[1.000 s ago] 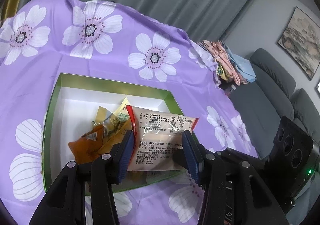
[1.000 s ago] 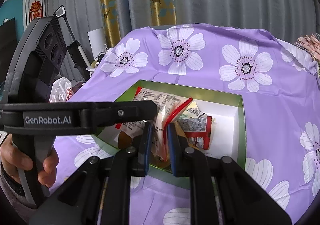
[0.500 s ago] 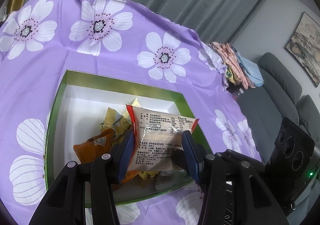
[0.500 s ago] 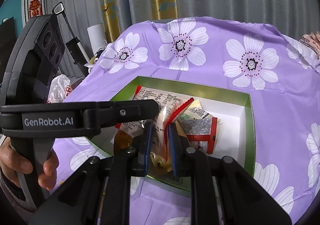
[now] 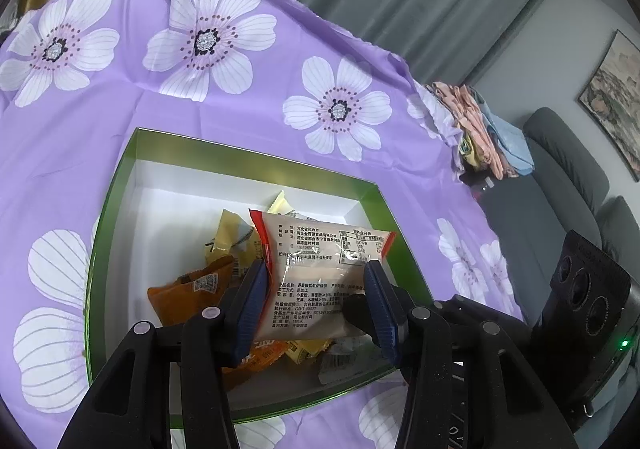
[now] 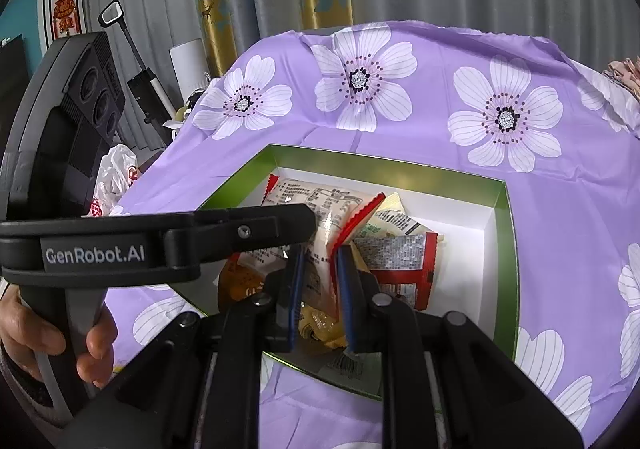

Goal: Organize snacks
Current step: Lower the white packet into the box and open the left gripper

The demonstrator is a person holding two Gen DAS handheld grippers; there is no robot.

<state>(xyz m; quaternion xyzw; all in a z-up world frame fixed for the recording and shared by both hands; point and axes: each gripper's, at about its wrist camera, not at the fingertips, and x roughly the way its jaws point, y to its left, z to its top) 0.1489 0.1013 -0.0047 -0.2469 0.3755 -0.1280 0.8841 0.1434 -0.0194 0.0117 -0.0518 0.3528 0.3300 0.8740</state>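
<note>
A pale snack packet with red ends [image 5: 320, 269] hangs over the green-rimmed box [image 5: 248, 151], held by both grippers. My left gripper [image 5: 316, 289] is shut on it across its width, one blue pad on each long side. In the right wrist view my right gripper [image 6: 320, 261] is shut on one edge of the same packet [image 6: 316, 201], and the left gripper's black body [image 6: 160, 245] crosses in front. Inside the white-floored box [image 6: 504, 249] lie an orange packet [image 5: 188, 289], a yellow packet [image 5: 228, 237] and a red-and-white packet [image 6: 400, 261].
The box sits on a purple tablecloth with white flowers [image 5: 200, 41]. Folded clothes [image 5: 480, 129] are stacked at the table's far right corner, with a grey sofa [image 5: 560, 177] beyond. A person's hand [image 6: 40, 329] grips the left handle. A plastic bag [image 6: 116, 177] lies past the table's left edge.
The right gripper has shifted a little across the box, so the box sits further right in its view. Both grippers keep their hold on the packet.
</note>
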